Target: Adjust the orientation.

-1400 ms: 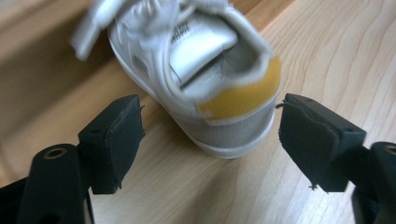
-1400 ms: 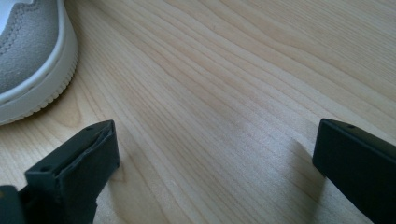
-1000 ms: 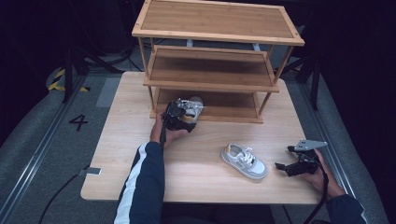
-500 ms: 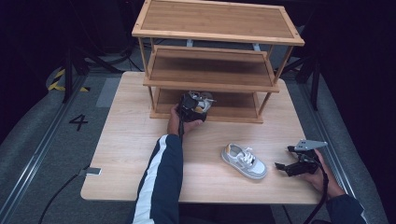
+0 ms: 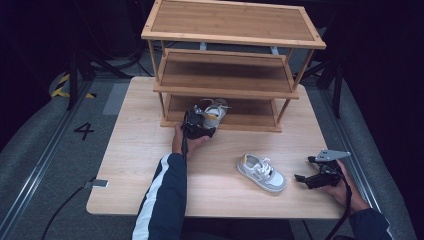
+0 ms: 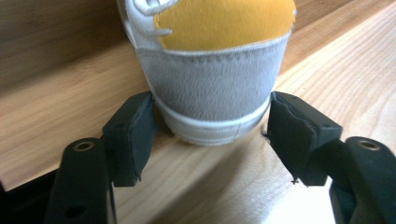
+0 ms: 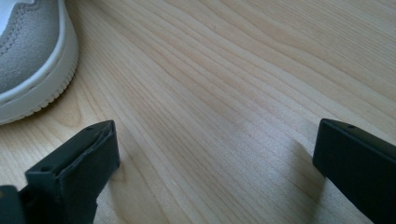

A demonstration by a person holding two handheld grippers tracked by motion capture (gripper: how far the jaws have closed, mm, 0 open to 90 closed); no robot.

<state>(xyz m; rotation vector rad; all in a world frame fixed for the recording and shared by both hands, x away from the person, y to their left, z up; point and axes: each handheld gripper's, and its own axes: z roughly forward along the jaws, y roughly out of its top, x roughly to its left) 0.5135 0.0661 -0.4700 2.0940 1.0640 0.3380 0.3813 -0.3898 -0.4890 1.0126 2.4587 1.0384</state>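
Note:
A small grey-and-white shoe (image 5: 216, 111) with a yellow lining rests on the bottom board of the wooden rack (image 5: 225, 91), heel toward me. My left gripper (image 5: 204, 123) reaches in at it. In the left gripper view the jaws have just been closing, and both pads flank and touch the grey heel (image 6: 210, 88) low at the white sole, so the left gripper (image 6: 210, 137) is shut on it. The matching shoe (image 5: 261, 172) lies on the table at the front right. My right gripper (image 5: 304, 169) stands open just right of it, with bare wood between its jaws (image 7: 215, 154) and the shoe's sole (image 7: 28, 60) at the upper left.
The three-tier wooden rack stands at the table's far side, its middle and top boards bare. The light wooden table (image 5: 140, 150) has room on the left and front. A cable and a small white tag (image 5: 98, 183) lie at the table's left front corner.
My left hand has carried the shoe forward and set it down on the rack's bottom board. The right gripper and the shoe on the table have stayed put.

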